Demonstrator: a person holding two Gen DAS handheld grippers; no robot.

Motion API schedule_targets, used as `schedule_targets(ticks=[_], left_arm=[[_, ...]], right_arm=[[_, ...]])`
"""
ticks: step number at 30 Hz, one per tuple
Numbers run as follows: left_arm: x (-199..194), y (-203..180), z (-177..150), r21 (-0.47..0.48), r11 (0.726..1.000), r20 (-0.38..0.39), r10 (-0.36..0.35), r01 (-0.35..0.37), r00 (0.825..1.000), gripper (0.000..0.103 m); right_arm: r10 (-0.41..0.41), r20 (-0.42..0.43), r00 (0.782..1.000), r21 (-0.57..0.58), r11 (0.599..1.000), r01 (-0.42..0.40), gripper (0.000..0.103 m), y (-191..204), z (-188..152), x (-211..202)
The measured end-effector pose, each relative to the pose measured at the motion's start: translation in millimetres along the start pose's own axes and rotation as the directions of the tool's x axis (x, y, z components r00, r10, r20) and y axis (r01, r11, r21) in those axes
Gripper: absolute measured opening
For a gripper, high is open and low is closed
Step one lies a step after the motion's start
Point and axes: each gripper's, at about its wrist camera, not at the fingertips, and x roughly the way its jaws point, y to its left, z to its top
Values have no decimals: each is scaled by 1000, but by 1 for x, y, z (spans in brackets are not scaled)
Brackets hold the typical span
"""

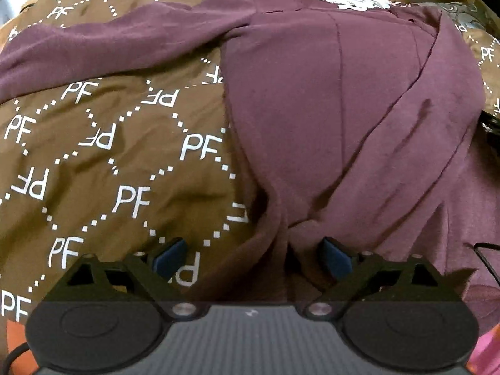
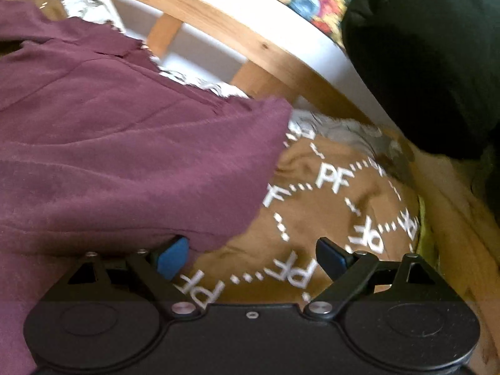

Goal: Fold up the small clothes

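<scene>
A maroon garment (image 1: pixel 328 100) lies partly folded on a brown bedcover printed with white "PF" letters (image 1: pixel 125 162). One sleeve stretches to the far left. My left gripper (image 1: pixel 253 257) is open and empty, low over the garment's near left edge, which bunches up between the fingers. In the right wrist view the same garment (image 2: pixel 125 156) fills the left side, its right edge lying on the brown cover (image 2: pixel 328 218). My right gripper (image 2: pixel 253 256) is open and empty, its left fingertip (image 2: pixel 173 256) at the garment's near hem.
A wooden bed frame (image 2: pixel 250 47) curves along the far side. A large black bundle (image 2: pixel 431 62) sits at the upper right with a colourful printed cloth (image 2: pixel 315 3) behind it. A black cable (image 1: pixel 487 259) lies at the right. Pink cloth (image 1: pixel 487 350) shows at the bottom right.
</scene>
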Motion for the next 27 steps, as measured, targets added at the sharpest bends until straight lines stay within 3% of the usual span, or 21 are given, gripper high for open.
schedule_targets(ticks=[4,9,12,16,18,19,23,26,27], left_arm=[[-7,8,-3,-20,1000,-17,-25,25,1000,96],[-19,44,-6,-182,978,-39,-112,103,993,98],[-29,61,-11,-251,961,-24,-129,119,991,98],[-41,66,-18,-251,963,-6,-100,95,995,98],[-41,60,-19,-216,975,-18,-54,49,998,96],[-38,57,-18,-191,981,-28,-33,27,999,94],[-28,46,-19,-125,984,-63,116,-123,991,86],[-26,51,-22,-147,969,-68,189,-197,980,88],[-26,56,-24,-174,960,-71,209,-219,975,88]], right_arm=[[-26,-77,997,63,998,31,92,-12,-4,-10],[62,-96,993,257,966,-35,100,-21,-4,-39],[195,-56,979,371,915,-161,102,-18,-2,-66],[384,25,923,437,826,-356,102,-1,-4,-102],[474,38,880,423,790,-444,102,12,-6,-116],[492,31,870,407,789,-460,102,21,-6,-123],[493,-68,868,292,841,-455,102,62,-6,-128],[471,-152,869,72,882,-466,102,95,-6,-135],[472,-175,864,-1,877,-480,102,103,-7,-139]])
